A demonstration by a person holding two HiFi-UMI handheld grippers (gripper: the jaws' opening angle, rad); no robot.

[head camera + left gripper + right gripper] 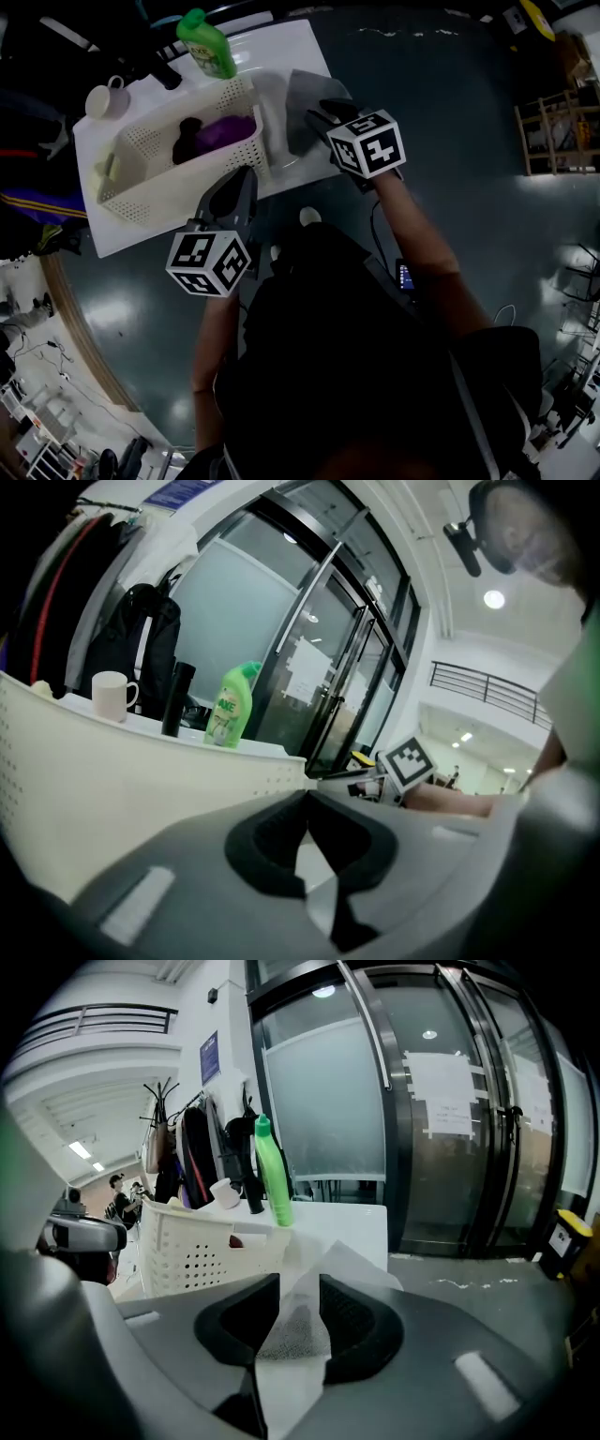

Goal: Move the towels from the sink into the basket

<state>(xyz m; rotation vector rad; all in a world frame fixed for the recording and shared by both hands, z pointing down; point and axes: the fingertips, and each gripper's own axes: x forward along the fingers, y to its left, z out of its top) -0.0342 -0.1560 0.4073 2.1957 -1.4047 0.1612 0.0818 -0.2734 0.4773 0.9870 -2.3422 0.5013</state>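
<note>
1. One white, perforated plastic basket [141, 178] is seen to hold two crumpled cloths: a dark towel [190, 139] and a purple towel [228, 131].
2. A third, the grey towel [309, 94], finely textured, is draped in the sink [281, 155] just right of the basket.
3. The right gripper [291, 1283] is held with its jaws apart. The grey towel shows in the gap and is not pinched.
4. The left gripper [307, 803] is kept closed and empty at the basket's near wall.
5. One green bottle [208, 42] and one white mug [105, 98] are stood behind the basket.

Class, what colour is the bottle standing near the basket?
Green; the bottle shows best in the left gripper view.
</note>
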